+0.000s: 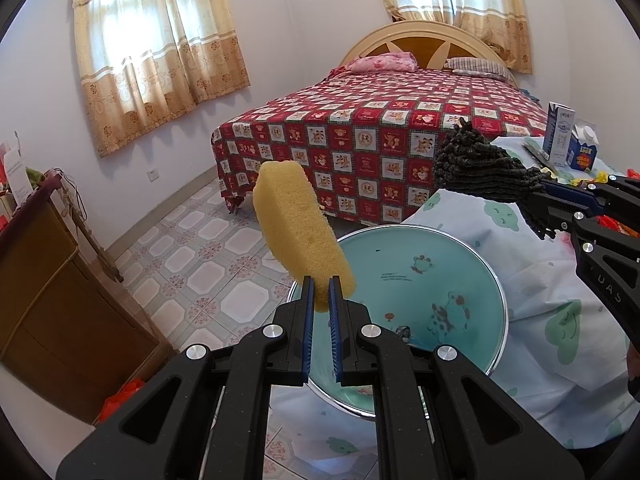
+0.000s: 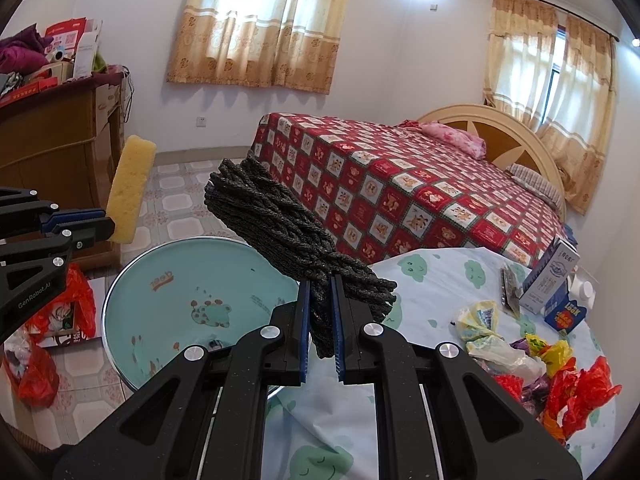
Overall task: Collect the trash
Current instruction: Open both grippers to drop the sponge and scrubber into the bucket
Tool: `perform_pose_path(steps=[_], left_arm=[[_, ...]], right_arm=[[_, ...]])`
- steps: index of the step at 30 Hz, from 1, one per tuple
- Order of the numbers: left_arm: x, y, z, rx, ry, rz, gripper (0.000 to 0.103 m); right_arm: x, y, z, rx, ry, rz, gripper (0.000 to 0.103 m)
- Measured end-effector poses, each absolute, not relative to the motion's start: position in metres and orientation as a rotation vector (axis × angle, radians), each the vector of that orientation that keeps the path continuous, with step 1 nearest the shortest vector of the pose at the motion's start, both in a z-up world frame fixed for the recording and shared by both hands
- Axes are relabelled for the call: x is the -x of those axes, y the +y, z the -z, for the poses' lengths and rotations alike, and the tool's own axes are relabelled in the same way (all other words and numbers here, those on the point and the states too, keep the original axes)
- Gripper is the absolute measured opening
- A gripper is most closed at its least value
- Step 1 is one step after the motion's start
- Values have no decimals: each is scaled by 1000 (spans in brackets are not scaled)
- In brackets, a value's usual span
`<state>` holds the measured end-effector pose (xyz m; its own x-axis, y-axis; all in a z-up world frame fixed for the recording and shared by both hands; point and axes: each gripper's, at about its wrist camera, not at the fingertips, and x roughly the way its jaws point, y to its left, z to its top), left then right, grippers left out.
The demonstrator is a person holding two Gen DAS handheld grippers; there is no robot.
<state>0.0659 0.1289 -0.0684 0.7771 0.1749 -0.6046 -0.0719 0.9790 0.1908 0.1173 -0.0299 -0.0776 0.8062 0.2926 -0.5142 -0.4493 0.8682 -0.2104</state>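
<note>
My left gripper (image 1: 321, 289) is shut on the lower end of a yellow sponge (image 1: 298, 234), which stands up tilted above a teal basin (image 1: 424, 280). From the right wrist view the same sponge (image 2: 132, 188) shows at the left, pinched in the left gripper (image 2: 108, 226). My right gripper (image 2: 321, 292) is shut on a dark grey knitted cloth (image 2: 280, 224), held over the basin (image 2: 180, 280) near its right rim. That cloth (image 1: 476, 168) and the right gripper (image 1: 548, 196) appear at the right of the left wrist view.
A table with a white cloud-print cover (image 2: 432, 280) carries milk cartons (image 2: 556, 280), crumpled wrappers (image 2: 488, 336) and red plastic bags (image 2: 576, 396). A bed with a red patterned cover (image 2: 400, 200) lies beyond. A wooden cabinet (image 2: 52, 140) stands left, red bags (image 2: 76, 300) on the tiled floor.
</note>
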Motion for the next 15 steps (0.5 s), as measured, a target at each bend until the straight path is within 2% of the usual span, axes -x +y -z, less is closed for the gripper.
perform_pose_path(steps=[10,12,15], left_arm=[[-66,120,68,-165,666,-103,11],[-66,120,69,-168,666,-97,17],[-65,118,70,-173,666,-91,28]], right_arm=[[-117,-28,82,336,504,-425,12],[-118,-27,83,328,513,-434,23],[-118,-28,85,330,513,-431,32]])
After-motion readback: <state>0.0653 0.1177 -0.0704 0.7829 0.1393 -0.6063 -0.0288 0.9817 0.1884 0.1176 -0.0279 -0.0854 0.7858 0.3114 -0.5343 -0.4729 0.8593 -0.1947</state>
